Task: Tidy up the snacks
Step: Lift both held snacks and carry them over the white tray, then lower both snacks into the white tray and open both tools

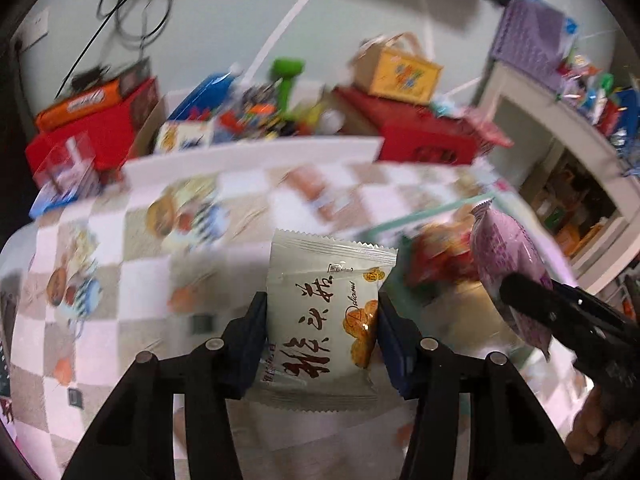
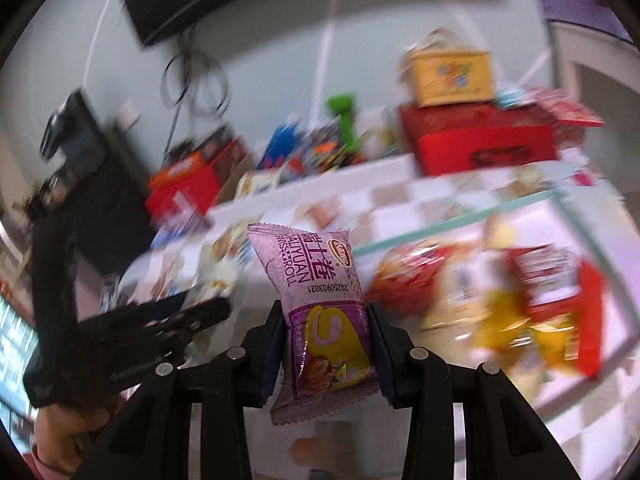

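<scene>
The left gripper (image 1: 322, 320) clamps a white packet (image 1: 324, 320). The right gripper (image 2: 326, 340) pinches a purple roll (image 2: 320, 300), both probably bound for the tray (image 2: 460, 210) beside them

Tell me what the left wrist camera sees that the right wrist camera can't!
Only the left wrist view shows the white snack packet head-on, clamped in the left hand-held gripper, and a purple basket up on the shelf.

Only the right wrist view shows the print on the purple Swiss roll packet in the right hand-held gripper, plus yellow packets in the white tray.

Both show the yellow box on the red box and the checkered tablecloth.
</scene>
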{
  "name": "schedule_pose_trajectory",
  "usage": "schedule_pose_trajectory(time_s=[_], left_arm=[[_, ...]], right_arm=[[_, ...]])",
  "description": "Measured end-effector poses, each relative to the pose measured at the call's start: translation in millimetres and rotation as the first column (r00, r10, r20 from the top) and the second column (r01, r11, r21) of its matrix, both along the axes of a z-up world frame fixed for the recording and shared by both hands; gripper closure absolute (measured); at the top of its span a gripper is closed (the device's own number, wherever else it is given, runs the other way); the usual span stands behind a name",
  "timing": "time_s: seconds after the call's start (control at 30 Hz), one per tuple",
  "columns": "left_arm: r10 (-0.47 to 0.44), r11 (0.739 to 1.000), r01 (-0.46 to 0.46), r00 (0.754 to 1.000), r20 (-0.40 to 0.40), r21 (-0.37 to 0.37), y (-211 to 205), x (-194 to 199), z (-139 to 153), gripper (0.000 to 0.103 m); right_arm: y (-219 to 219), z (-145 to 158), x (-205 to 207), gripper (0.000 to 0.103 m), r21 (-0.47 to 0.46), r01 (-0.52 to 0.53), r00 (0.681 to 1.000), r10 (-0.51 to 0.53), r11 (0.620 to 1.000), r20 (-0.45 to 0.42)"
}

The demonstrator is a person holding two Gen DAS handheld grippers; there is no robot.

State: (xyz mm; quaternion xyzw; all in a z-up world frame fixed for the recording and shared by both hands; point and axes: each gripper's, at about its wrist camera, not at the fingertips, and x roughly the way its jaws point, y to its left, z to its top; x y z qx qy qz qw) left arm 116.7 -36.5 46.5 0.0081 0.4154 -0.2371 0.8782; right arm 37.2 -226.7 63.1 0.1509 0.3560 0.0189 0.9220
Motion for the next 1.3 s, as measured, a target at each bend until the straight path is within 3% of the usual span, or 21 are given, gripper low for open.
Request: schedule_pose_trajectory(time_s=[0.17,0.33,0.57,0.87,1.3], left_arm=[[-0.087,0.996,0.089,0.995,0.038,-0.033,-41,-14,16,0.050],[-0.168,0.985,0.168,0.986,0.013,-0.022,-87,-23,7,0.050],[-0.237,0.971,0.238,0.971,-0.045,0.017,-128,-29,-19,0.050],[-0.276,0.959,0.279,0.960,-0.054,0.047,-159,-29,-33,0.050],[-0.277,0.959,0.279,0.960,-0.032,0.059,-171,-22,-34,0.046]], right_arm=[[-54,10,-20,0.061,-0.020,0.178,0.984,-0.178,0.984,0.003],[-85,7,-29,0.061,0.003,0.252,0.968,-0.252,0.968,-0.017],[-93,-13,-25,0.061,0.055,0.225,0.972,-0.221,0.973,-0.073],[-107,-38,-16,0.061,0.078,0.251,0.963,-0.240,0.965,-0.122],[-116,-47,-14,0.058,0.129,0.255,0.963,-0.240,0.958,-0.120]])
